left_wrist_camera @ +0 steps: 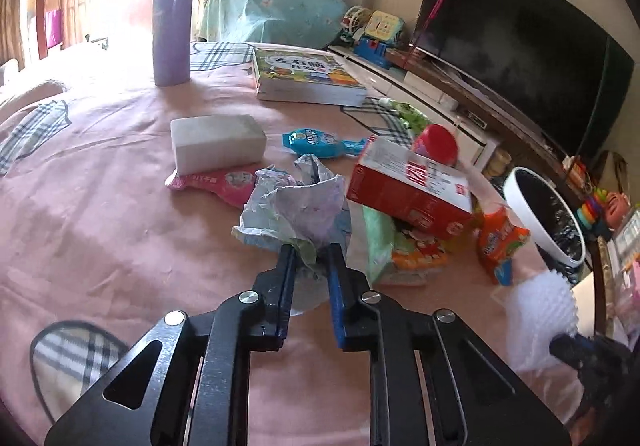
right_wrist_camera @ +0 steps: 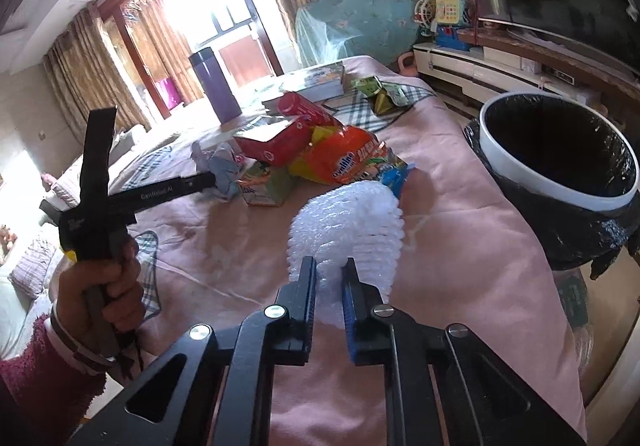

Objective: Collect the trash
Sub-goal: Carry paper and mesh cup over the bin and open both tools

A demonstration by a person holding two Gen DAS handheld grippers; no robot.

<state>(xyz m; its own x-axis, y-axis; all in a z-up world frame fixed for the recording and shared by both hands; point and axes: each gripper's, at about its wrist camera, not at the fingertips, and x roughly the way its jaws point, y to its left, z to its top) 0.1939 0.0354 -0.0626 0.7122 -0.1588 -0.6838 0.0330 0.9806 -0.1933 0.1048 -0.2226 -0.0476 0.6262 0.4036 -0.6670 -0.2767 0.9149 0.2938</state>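
My left gripper (left_wrist_camera: pixel 313 252) is shut on a crumpled pale plastic wrapper (left_wrist_camera: pixel 296 206) lying on the pink tablecloth (left_wrist_camera: pixel 100 226); the same wrapper (right_wrist_camera: pixel 224 170) shows in the right wrist view. My right gripper (right_wrist_camera: pixel 330 266) is shut on a white foam net sleeve (right_wrist_camera: pixel 346 224), seen blurred as the foam sleeve (left_wrist_camera: pixel 536 302) at the right of the left view. A white bin with a black liner (right_wrist_camera: pixel 560 154) stands just right of the table. More trash lies between: a red carton (left_wrist_camera: pixel 408 186), an orange snack bag (right_wrist_camera: pixel 344 162) and a green packet (left_wrist_camera: pixel 384 246).
A purple flask (left_wrist_camera: pixel 172 22), a thick book (left_wrist_camera: pixel 304 78), a white block (left_wrist_camera: pixel 216 142), a pink wrapper (left_wrist_camera: pixel 216 182) and a blue lollipop wrapper (left_wrist_camera: pixel 316 140) sit further back. A television (left_wrist_camera: pixel 520 46) and toy-laden cabinet stand right. A hand (right_wrist_camera: pixel 108 286) holds the left gripper.
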